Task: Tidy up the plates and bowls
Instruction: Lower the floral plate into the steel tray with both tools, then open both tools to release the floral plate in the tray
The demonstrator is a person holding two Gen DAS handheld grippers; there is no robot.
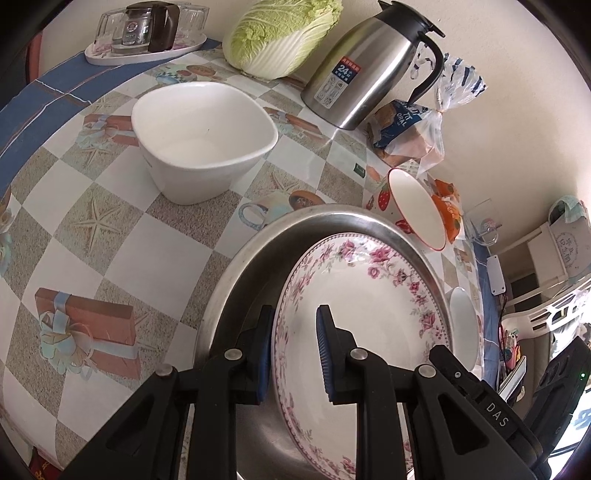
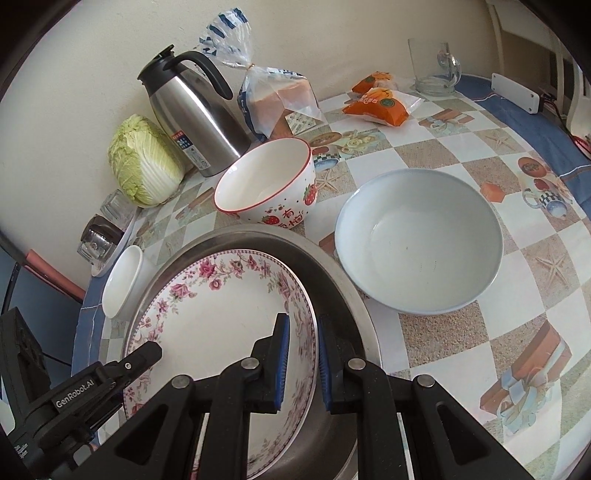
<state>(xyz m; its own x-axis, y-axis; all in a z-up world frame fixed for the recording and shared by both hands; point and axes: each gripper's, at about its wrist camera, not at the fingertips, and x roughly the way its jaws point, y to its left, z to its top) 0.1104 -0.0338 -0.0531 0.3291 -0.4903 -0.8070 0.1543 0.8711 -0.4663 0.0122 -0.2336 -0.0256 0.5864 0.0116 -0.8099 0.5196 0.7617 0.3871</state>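
A floral-rimmed plate (image 1: 369, 306) (image 2: 221, 317) sits in a round steel tray (image 1: 236, 280) (image 2: 332, 280). My left gripper (image 1: 295, 350) straddles the plate's left rim with a gap between pads and rim. My right gripper (image 2: 301, 362) straddles the plate's right rim, its pads close to it. A white squarish bowl (image 1: 203, 140) (image 2: 122, 280) stands left of the tray. A strawberry-print bowl (image 1: 413, 210) (image 2: 266, 184) stands behind the tray. A pale grey-blue bowl (image 2: 417, 240) (image 1: 463, 321) stands to the right.
A steel thermos jug (image 1: 369, 70) (image 2: 192, 114), a napa cabbage (image 1: 284, 37) (image 2: 144, 166), bagged bread (image 1: 406, 133) (image 2: 277, 99), orange snack packs (image 2: 376, 103) and a glass mug (image 2: 436, 70) stand along the wall. A tray of glasses (image 1: 147, 33) stands at the far left.
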